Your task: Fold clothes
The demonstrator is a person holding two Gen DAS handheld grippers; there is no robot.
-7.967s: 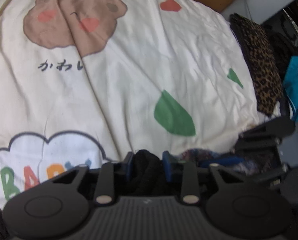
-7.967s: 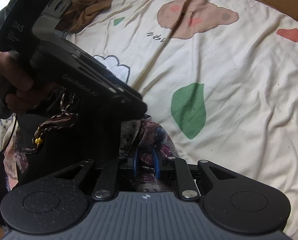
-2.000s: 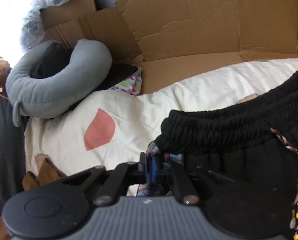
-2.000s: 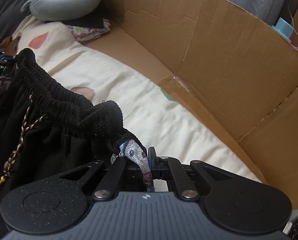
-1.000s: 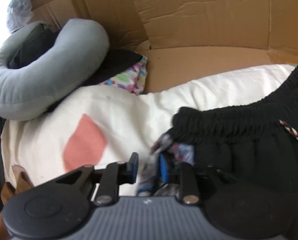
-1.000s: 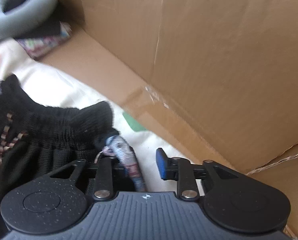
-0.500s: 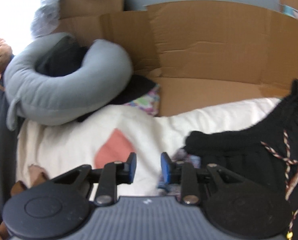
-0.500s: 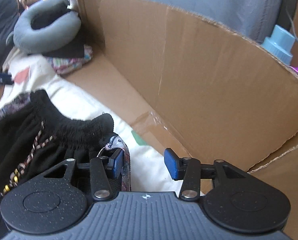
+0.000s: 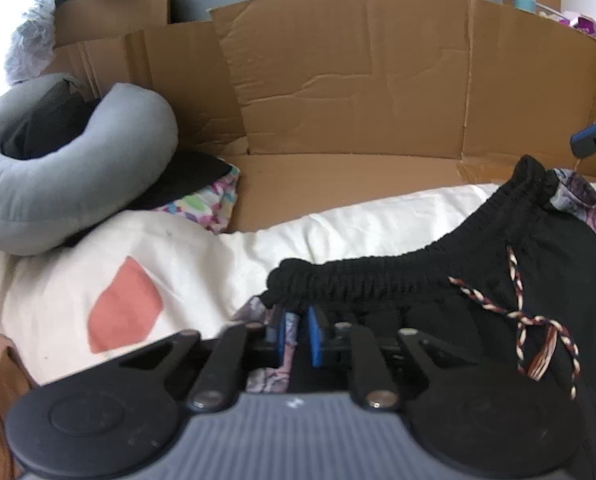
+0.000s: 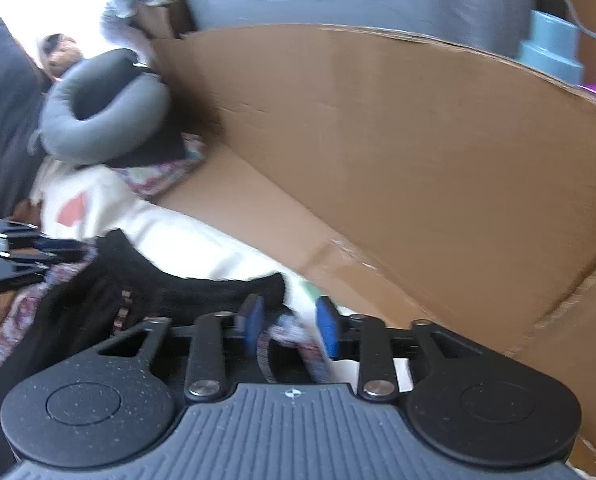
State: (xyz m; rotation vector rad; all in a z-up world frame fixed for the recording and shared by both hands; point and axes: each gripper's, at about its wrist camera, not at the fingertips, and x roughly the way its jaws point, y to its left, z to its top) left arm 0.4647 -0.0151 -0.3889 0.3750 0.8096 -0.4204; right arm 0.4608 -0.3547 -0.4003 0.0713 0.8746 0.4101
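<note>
Black pants (image 9: 478, 280) with an elastic waistband and a braided drawstring (image 9: 538, 340) lie waistband-first on the cream quilt (image 9: 77, 264), with patterned purple fabric (image 9: 586, 204) under them. My left gripper (image 9: 296, 334) sits at the waistband's left corner, jaws narrowly apart around a strip of patterned fabric. My right gripper (image 10: 286, 328) is open at the waistband's right corner (image 10: 233, 288); patterned fabric lies loose between its pads. The left gripper also shows in the right wrist view (image 10: 13, 256).
A cardboard wall (image 9: 358, 80) stands behind the bed and runs along the right (image 10: 418, 160). A grey neck pillow (image 9: 65, 184) lies on dark and colourful clothes at the far left. A blue bottle (image 10: 550, 48) stands behind the cardboard.
The pants were carried from the near end of the bed and laid down by the cardboard. Both grippers opened within the last second; the left one's jaws have since narrowed.
</note>
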